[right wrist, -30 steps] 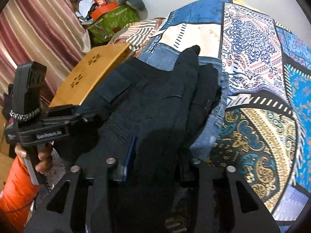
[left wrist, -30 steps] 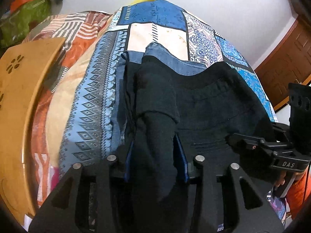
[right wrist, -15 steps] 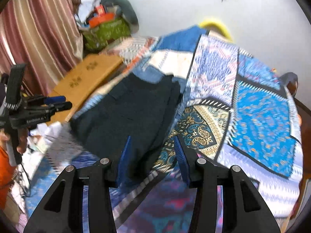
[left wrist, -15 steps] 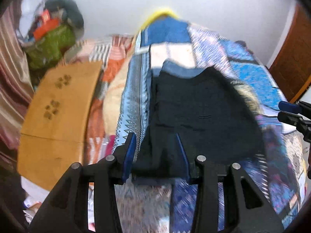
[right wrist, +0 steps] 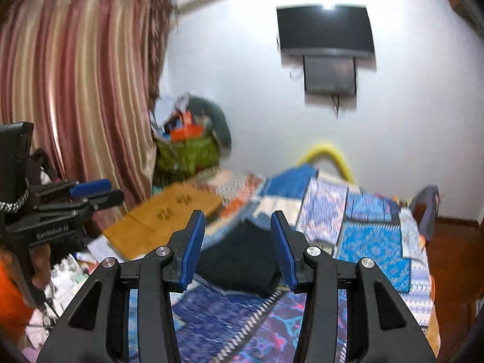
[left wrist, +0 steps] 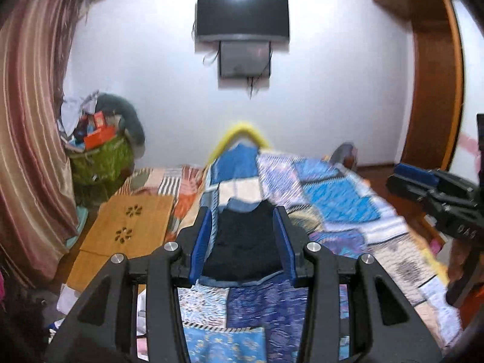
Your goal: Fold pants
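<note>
On the bed, change: a second ago I had black cloth pinched in both grippers; now neither holds anything and both have pulled up and away from the pants.
Left gripper: blue pads stand apart with only air between them; the pants merely show through the gap, well beyond.
Right gripper: jaws apart and empty too, raised off the bed.
Meaning for the task: I judge the fold laid and released; what remains is at most a check or a smoothing pass.
Curtain: far left, glossy, ribbed in pink and tan pleats.
Wooden board: flat, honey-coloured, with flower-shaped cut-outs, beside the bed.
Pants: compact dark rectangle, matte black fabric, lying flat mid-bed; a blue denim edge peeks out around it, possibly a second garment beneath, though motion blur keeps me from being sure.
Bed: soft quilted cover, patchwork of blue, white and purple prints.
Television: dark and glossy, on the white wall beyond.
</note>
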A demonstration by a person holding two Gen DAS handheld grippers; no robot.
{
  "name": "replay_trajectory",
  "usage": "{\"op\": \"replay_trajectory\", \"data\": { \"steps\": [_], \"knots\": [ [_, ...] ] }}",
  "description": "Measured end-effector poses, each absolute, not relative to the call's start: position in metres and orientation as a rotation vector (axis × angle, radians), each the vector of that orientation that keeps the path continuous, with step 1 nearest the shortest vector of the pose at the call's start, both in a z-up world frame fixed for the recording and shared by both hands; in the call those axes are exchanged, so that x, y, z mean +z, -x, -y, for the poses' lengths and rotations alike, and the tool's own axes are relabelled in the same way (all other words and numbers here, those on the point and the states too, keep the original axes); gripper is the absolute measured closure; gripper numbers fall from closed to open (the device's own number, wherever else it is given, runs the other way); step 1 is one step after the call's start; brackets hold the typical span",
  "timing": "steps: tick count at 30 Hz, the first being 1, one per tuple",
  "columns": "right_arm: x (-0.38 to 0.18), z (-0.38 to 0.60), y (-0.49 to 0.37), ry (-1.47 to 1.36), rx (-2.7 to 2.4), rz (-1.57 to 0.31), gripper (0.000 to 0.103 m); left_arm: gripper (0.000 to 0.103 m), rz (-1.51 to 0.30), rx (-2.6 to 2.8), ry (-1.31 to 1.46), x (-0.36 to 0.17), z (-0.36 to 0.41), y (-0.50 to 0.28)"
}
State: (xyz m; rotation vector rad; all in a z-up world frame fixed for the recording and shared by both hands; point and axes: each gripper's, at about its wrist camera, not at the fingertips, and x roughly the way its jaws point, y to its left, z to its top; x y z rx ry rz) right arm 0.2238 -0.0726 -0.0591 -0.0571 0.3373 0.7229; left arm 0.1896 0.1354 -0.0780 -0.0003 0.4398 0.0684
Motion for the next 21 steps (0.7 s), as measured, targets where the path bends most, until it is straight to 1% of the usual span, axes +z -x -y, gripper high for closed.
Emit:
{"op": "replay_trajectory", "data": {
  "steps": [3, 6, 8, 10, 11, 12, 13, 14, 16, 17, 18, 19, 20, 21],
  "knots": [
    [-0.051, 0.077, -0.19, 0.042, 0.7, -0.244, 0.062, 0.061, -0.356, 0.064, 0.021, -0.066, -0.126, -0.153],
    [-0.05, 0.08, -0.166, 0.009, 0.694, -0.196, 0.061, 0.061, -0.296, 0.065, 0.032, -0.061, -0.117, -0.123],
    [-0.053, 0.081, -0.159, -0.017, 0.7, -0.193, 0.061, 0.058, -0.28, 0.053, 0.037, -0.06, -0.114, -0.112],
    [-0.057, 0.08, -0.157, -0.026, 0.697, -0.199, 0.06, 0.044, -0.261, 0.054, 0.046, -0.058, -0.112, -0.102],
    [-0.058, 0.079, -0.156, -0.027, 0.681, -0.201, 0.053, 0.043, -0.248, 0.055, 0.053, -0.058, -0.111, -0.096],
    [-0.059, 0.079, -0.156, -0.027, 0.671, -0.2, 0.048, 0.039, -0.24, 0.053, 0.056, -0.057, -0.111, -0.093],
    [-0.059, 0.079, -0.154, -0.03, 0.663, -0.195, 0.04, 0.034, -0.237, 0.056, 0.057, -0.057, -0.11, -0.09],
    [-0.06, 0.08, -0.154, -0.036, 0.656, -0.19, 0.034, 0.03, -0.233, 0.062, 0.058, -0.056, -0.111, -0.088],
    [-0.059, 0.084, -0.15, -0.044, 0.645, -0.188, 0.029, 0.007, -0.221, 0.083, 0.055, -0.056, -0.11, -0.085],
    [-0.058, 0.085, -0.148, -0.045, 0.642, -0.189, 0.027, 0.002, -0.212, 0.099, 0.051, -0.055, -0.109, -0.082],
    [-0.057, 0.085, -0.148, -0.045, 0.639, -0.19, 0.025, 0.0, -0.202, 0.116, 0.047, -0.055, -0.109, -0.081],
    [-0.057, 0.085, -0.148, -0.044, 0.634, -0.189, 0.023, 0.0, -0.204, 0.121, 0.042, -0.055, -0.109, -0.081],
    [-0.057, 0.085, -0.15, -0.043, 0.627, -0.189, 0.018, 0.0, -0.21, 0.117, 0.039, -0.056, -0.108, -0.08],
    [-0.056, 0.084, -0.151, -0.04, 0.62, -0.186, 0.017, 0.0, -0.219, 0.11, 0.043, -0.057, -0.108, -0.081]
  ]
}}
